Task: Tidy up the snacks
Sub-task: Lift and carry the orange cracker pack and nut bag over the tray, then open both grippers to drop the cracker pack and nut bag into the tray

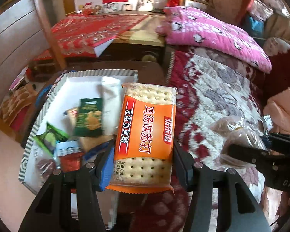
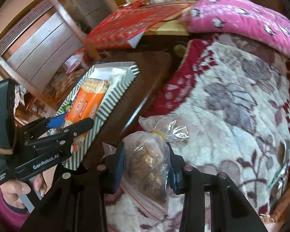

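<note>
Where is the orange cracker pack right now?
In the left wrist view, the orange cracker pack sits clamped in the left gripper, beside the striped tray of snacks.

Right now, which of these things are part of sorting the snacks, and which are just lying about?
Part of the job:
- orange cracker pack in the left gripper
- clear bag of brown snacks in the right gripper
- striped tray with small snack packets

Just lying about:
- pink pillow
- floral blanket
- red cloth
</note>
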The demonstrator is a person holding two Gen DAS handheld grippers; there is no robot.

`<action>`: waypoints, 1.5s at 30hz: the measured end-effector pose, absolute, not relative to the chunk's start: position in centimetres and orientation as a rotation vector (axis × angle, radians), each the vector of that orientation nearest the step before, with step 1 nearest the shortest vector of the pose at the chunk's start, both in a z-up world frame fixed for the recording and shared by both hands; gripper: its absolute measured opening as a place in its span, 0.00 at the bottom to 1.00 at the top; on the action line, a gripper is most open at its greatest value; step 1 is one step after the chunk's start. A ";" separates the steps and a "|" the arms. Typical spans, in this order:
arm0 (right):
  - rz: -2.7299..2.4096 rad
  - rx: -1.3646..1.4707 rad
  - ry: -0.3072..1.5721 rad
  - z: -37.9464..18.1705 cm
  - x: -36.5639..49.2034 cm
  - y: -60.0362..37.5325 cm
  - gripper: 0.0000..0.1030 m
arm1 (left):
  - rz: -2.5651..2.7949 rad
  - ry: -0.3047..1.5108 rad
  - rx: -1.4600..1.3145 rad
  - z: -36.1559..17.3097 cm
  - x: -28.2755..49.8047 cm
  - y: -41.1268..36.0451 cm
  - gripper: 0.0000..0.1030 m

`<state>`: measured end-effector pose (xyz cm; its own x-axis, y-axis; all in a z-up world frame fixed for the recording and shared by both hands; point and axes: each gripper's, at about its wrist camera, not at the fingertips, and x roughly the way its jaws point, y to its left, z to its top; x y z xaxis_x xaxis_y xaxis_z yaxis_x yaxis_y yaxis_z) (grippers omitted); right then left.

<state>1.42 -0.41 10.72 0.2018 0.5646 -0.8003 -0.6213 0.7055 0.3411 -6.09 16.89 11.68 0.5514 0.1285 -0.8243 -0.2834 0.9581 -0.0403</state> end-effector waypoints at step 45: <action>1.097 -0.310 1.053 11.0 -1.5 17.0 0.40 | 0.507 0.937 -0.343 10.7 -10.8 30.6 0.53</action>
